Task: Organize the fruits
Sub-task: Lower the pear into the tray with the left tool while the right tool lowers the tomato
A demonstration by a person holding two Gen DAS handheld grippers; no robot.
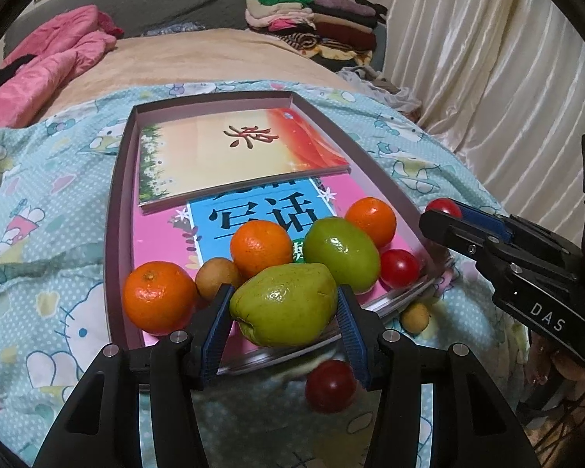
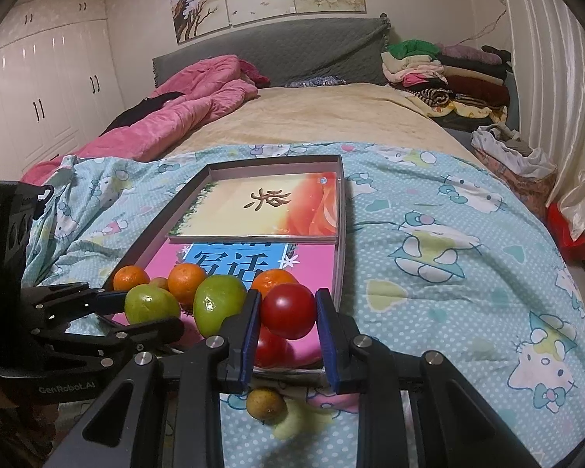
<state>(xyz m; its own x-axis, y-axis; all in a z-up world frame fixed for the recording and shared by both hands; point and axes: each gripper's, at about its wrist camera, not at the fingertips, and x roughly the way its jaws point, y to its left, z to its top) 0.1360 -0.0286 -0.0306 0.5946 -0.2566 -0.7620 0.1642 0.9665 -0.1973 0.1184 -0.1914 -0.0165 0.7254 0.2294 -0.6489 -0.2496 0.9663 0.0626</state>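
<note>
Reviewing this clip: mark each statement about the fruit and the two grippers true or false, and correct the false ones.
1. The left gripper holds a green fruit. True.
2. The right gripper is empty. False: it is shut on a red tomato.
3. Two books lie in the shallow box. True: a pink book under an orange-and-cream book.
4. All fruit is inside the box. False: a small brown fruit lies on the bedsheet.
</note>
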